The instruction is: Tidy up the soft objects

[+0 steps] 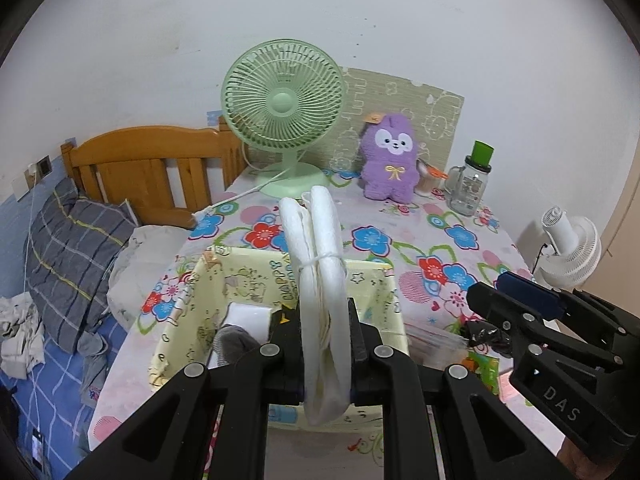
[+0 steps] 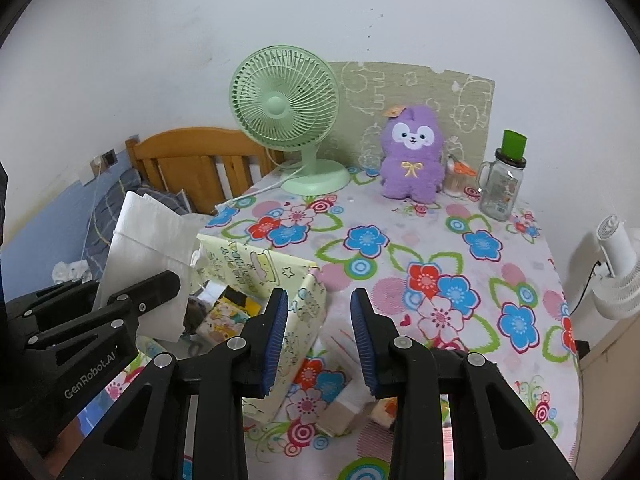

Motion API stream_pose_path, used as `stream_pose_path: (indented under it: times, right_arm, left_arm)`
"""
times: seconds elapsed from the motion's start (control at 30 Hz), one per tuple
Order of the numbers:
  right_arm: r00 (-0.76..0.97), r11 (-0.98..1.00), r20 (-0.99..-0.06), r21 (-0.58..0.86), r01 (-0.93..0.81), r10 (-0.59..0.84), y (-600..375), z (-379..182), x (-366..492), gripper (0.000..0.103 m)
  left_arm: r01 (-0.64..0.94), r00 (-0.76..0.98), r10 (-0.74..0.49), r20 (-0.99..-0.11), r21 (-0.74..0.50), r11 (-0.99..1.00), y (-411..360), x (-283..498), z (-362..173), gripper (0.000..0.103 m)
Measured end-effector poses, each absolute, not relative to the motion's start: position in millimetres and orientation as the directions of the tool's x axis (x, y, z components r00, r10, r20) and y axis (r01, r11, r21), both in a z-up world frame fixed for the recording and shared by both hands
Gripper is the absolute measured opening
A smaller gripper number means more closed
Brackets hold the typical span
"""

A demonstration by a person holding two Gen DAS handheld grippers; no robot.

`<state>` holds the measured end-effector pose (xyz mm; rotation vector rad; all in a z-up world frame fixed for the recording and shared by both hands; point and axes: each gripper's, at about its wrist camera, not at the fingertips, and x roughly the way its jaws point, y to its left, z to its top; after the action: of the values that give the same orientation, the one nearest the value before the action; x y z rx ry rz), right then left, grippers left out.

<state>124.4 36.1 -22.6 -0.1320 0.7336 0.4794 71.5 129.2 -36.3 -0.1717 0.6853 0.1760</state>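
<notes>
My left gripper is shut on a white folded soft pad and holds it upright above the pale yellow cartoon-print box. The pad also shows in the right wrist view, at the left, above the box. The box holds a white packet and a grey soft item. My right gripper is open and empty, just right of the box over the flowered tablecloth. A purple plush toy sits at the back of the table.
A green desk fan stands at the back with its cord trailing left. A glass jar with a green lid stands at the back right. Small packets lie under my right gripper. A bed with a wooden headboard is at the left. A white fan is off the right edge.
</notes>
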Motion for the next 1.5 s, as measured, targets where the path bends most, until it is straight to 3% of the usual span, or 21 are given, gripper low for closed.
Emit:
stream_pose_path:
  times: [0.37, 0.57, 0.6, 0.63, 1.03, 1.5]
  right_arm:
    - [0.642, 0.880, -0.669, 0.036, -0.474, 0.374, 42.6, -19.7, 121.1, 0.036]
    - [0.639, 0.881, -0.673, 0.038, -0.471, 0.371, 41.5, -20.3, 121.9, 0.036]
    - [0.639, 0.882, -0.673, 0.040, -0.470, 0.371, 41.6, -20.2, 121.9, 0.036]
    - [0.639, 0.882, -0.673, 0.041, -0.470, 0.372, 41.1, -20.3, 122.0, 0.036]
    - [0.648, 0.895, -0.669, 0.059, -0.441, 0.363, 23.2, -20.3, 121.0, 0.036]
    - [0.676, 0.929, -0.666, 0.075, -0.361, 0.316, -21.7, -18.8, 116.5, 0.036]
  left_arm:
    - [-0.300, 0.732, 0.173, -0.659, -0.084, 0.950, 160.1, 87.1, -48.5, 0.016]
    - [-0.322, 0.726, 0.190, -0.661, -0.082, 0.943, 168.7, 91.6, -52.8, 0.053]
    - [-0.326, 0.725, 0.194, -0.661, -0.082, 0.942, 169.5, 91.7, -53.3, 0.070]
    - [-0.332, 0.722, 0.197, -0.663, -0.082, 0.940, 170.7, 92.4, -53.9, 0.080]
    - [-0.336, 0.728, 0.187, -0.660, -0.106, 0.936, 171.4, 92.3, -53.8, 0.090]
    - [-0.256, 0.756, 0.121, -0.643, -0.121, 0.959, 132.9, 89.8, -39.2, 0.093]
